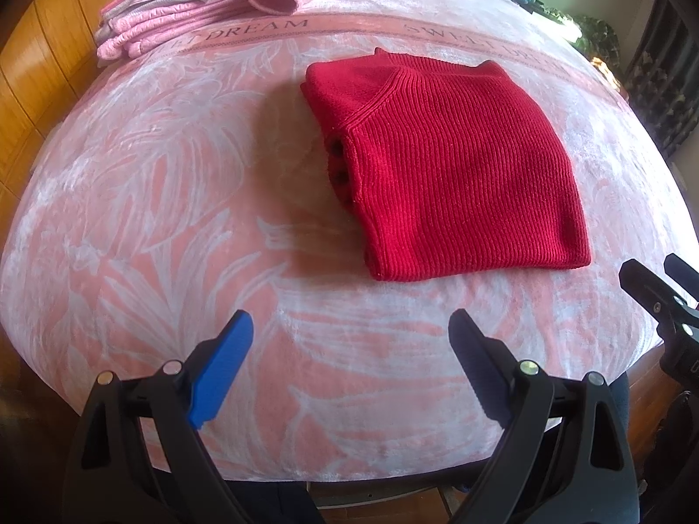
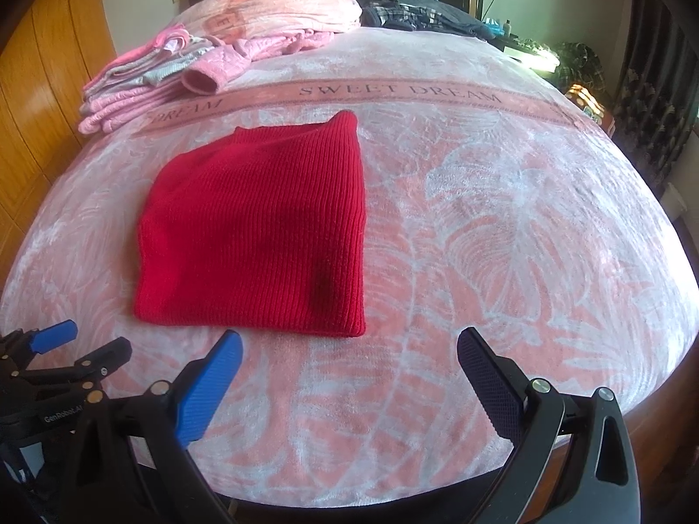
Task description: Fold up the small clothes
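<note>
**Red sweater folded, both tools standing off**

The red sweater (image 1: 441,166) lies folded on the bed (image 1: 174,201), ahead of both tools. Left tool (image 1: 351,327) spread wide, empty; right tool (image 2: 349,349) likewise, and looking nearer the hem, sweater just ahead-left.

Deep red ribbed knit on the folded sweater (image 1: 454,166). Pale pink and white leaf pattern across the blanket (image 2: 502,227), crossed by a darker dusty-pink band lettered "SWEET DREAM". Pink quilting and grey-white stripes in the pile of clothes (image 2: 148,83) at the far left corner of the bed. Bright blue on one finger pad (image 1: 223,371), dark navy on the other, black frames behind. Orange-brown wood panelling (image 1: 39,65) along the left edge.
</note>
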The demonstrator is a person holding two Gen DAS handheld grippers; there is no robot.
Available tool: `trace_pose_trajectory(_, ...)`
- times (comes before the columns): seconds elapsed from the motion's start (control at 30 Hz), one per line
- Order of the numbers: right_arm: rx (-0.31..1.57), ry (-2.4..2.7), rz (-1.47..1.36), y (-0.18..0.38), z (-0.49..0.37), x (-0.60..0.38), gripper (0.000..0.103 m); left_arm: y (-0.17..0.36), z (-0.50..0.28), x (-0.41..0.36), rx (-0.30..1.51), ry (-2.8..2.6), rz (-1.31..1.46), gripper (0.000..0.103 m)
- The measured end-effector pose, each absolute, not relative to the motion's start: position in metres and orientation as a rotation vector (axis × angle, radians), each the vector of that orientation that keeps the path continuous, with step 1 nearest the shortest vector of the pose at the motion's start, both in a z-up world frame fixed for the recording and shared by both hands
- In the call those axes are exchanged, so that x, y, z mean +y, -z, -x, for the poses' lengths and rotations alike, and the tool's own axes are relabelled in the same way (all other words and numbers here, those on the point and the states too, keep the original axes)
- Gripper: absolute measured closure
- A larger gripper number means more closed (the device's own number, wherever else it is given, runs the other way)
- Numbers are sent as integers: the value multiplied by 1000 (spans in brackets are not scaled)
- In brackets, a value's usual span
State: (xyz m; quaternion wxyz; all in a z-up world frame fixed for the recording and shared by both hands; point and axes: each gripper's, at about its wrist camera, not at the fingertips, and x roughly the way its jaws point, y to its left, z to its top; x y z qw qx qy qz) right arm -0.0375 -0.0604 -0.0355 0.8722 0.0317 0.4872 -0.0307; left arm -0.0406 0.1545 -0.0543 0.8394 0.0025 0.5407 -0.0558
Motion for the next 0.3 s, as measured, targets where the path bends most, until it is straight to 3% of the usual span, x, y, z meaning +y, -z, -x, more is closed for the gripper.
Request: trace_pose_trajectory(0.3, 1026, 60, -68, 35, 35, -63, 4, 56, 37, 153, 1150, 119, -8, 13)
